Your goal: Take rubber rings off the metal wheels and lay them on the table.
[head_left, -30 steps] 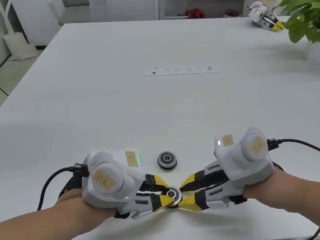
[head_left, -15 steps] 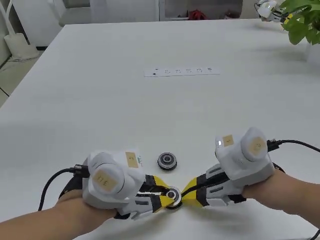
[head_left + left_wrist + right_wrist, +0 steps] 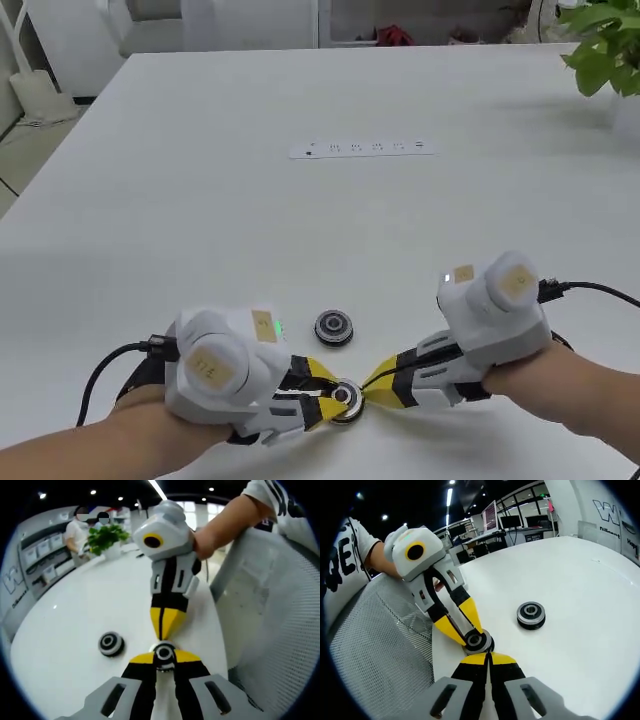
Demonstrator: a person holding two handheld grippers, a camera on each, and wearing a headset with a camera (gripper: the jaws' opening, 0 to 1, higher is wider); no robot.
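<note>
The left gripper (image 3: 163, 656) clamps a metal wheel (image 3: 344, 397) at the table's (image 3: 300, 220) near edge, steadying it so the right gripper (image 3: 485, 656), pinched shut on its rubber ring (image 3: 487, 641), can likely peel that off.

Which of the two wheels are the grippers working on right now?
The near wheel, held by the left gripper, with the right gripper touching it; the other wheel lies free beyond.
</note>
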